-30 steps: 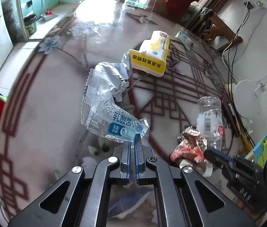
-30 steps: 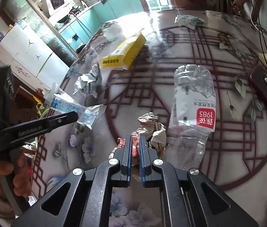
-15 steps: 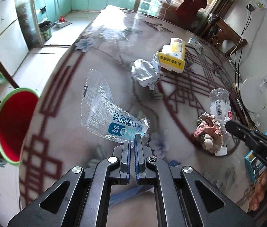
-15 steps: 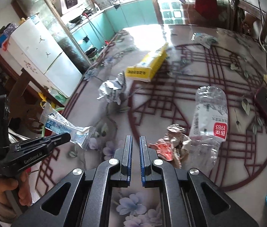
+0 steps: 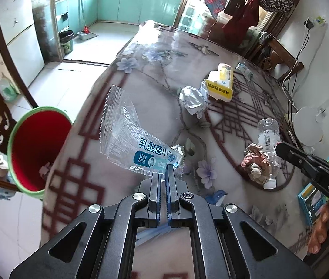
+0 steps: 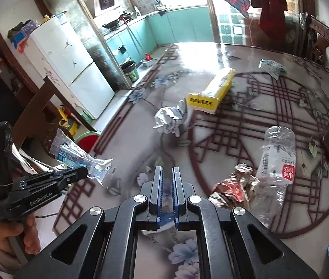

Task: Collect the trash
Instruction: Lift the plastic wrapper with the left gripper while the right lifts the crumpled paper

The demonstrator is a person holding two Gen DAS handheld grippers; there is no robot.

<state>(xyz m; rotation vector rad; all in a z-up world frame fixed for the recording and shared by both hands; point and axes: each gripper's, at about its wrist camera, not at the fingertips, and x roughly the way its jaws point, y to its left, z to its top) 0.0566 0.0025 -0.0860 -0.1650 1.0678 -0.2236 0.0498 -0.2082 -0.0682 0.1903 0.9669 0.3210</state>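
1. Left wrist view: the left gripper (image 5: 163,174) stays clenched on one corner of the clear wrapper (image 5: 127,137), which hangs free above the table (image 5: 90,153). A second ago the wrapper hung over the middle of the table with the foil ball (image 5: 193,98) right behind it. Now it sits near the table's left edge, and the red bin (image 5: 33,148) on the floor beside that edge fills far more of the frame (only a sliver showed before). The bin's mouth is open and lies to the left of the wrapper, not yet under it.

2. Right wrist view: the right gripper (image 6: 166,174) is closed with nothing between its fingers. A second ago it hovered right over the crumpled paper (image 6: 232,186), which almost touched its tips. Now the paper and the crushed bottle (image 6: 278,153) lie lower right of it, well clear. The left gripper (image 6: 80,173) shows at the left with the wrapper (image 6: 78,158), out over the table's edge (a bit of the bin (image 6: 87,139) peeks behind it).

3. Meaning, as I judge it: the wrapper is on its way to the bin and needs a little more travel left before release. Foil, paper, bottle, the yellow box (image 6: 211,93) and a far wrapper (image 6: 272,66) remain on the table.
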